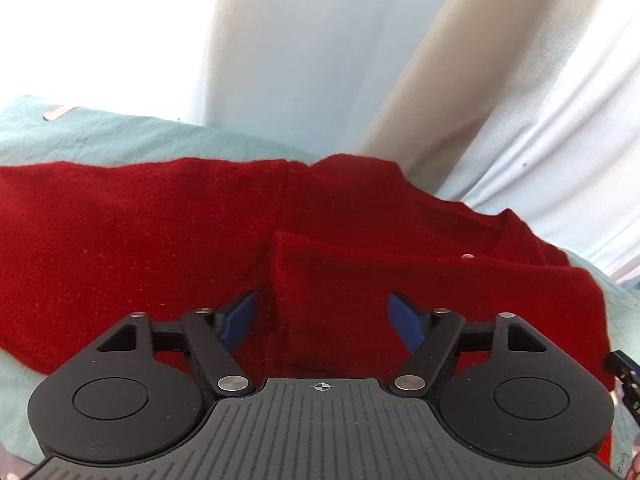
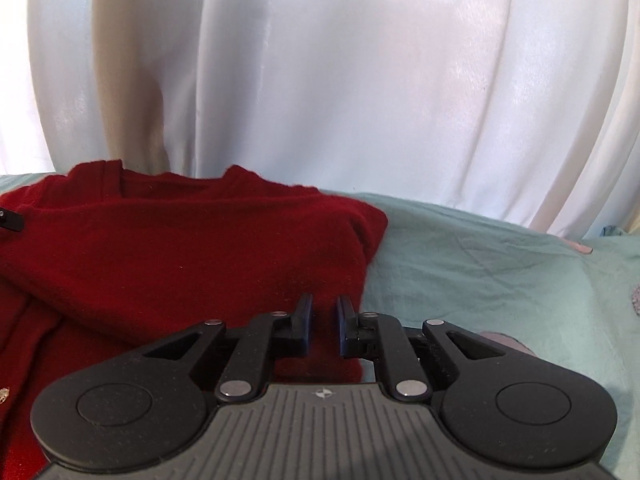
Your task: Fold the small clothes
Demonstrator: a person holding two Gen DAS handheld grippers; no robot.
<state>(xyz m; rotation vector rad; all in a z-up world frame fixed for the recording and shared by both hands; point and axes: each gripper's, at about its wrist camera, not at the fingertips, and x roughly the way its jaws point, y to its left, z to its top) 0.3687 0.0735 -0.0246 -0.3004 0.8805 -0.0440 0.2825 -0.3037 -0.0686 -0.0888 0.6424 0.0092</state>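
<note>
A small dark red knit garment (image 1: 140,232) lies spread on a teal sheet (image 1: 120,136). One flap (image 1: 440,288) is folded over its right part, with a small metal snap (image 1: 467,256) near the fold. My left gripper (image 1: 322,298) hovers open over the flap's left edge, and its blue pads (image 1: 240,320) touch nothing. In the right wrist view the red garment (image 2: 180,248) fills the left half. My right gripper (image 2: 324,298) is shut on its right-hand edge, with red cloth pinched between the narrow black fingers.
White curtain folds (image 2: 360,80) hang close behind the sheet's far edge. The teal sheet (image 2: 500,264) runs bare to the right of the garment, with a pinkish tag (image 2: 582,248) at the far right. Part of the right gripper (image 1: 624,368) shows at the left wrist view's right edge.
</note>
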